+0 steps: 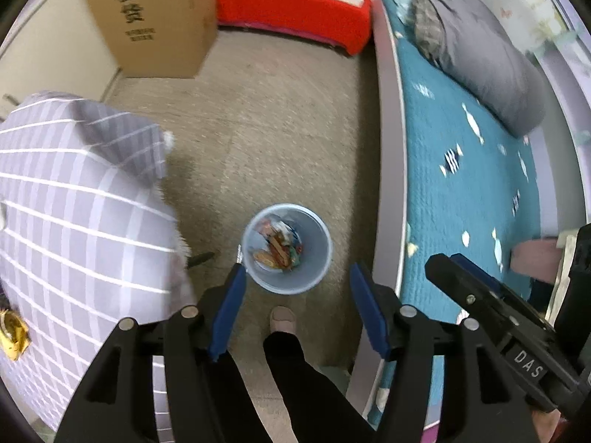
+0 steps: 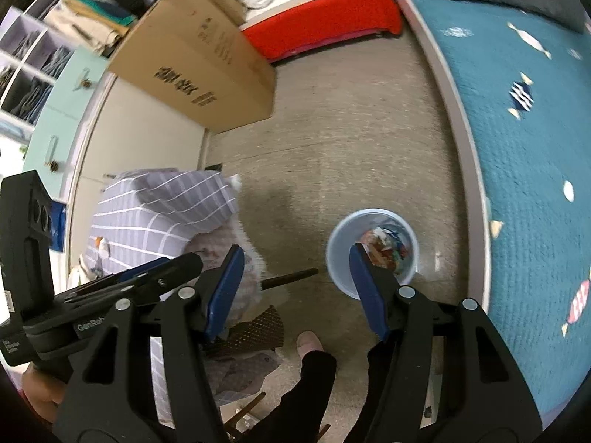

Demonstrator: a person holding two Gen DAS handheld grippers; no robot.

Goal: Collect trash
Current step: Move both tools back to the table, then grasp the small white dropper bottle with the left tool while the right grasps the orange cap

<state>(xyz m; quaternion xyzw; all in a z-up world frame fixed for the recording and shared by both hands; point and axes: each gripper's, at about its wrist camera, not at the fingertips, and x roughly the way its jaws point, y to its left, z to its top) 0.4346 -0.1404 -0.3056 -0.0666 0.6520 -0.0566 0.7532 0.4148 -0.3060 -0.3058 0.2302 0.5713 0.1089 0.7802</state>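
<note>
Both tools gape empty above the floor: left tool [image 1: 297,277], right tool [image 2: 297,264]. Wrappers [image 1: 280,245] lie in the bin [image 1: 321,258].

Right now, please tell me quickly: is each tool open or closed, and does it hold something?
Left tool: open, holding nothing.
Right tool: open, holding nothing.

Open floor [image 1: 280,140] runs between the bed [image 1: 461,184] on one side and the striped bedding heap [image 1: 74,203] on the other. Blue bin [image 1: 287,248] stands on that strip, near the bed frame, top unobstructed. Cardboard box [image 1: 147,18] and red-covered furniture [image 1: 295,14] close the far end. A dark stick [image 2: 290,278] lies beside the bin.
</note>
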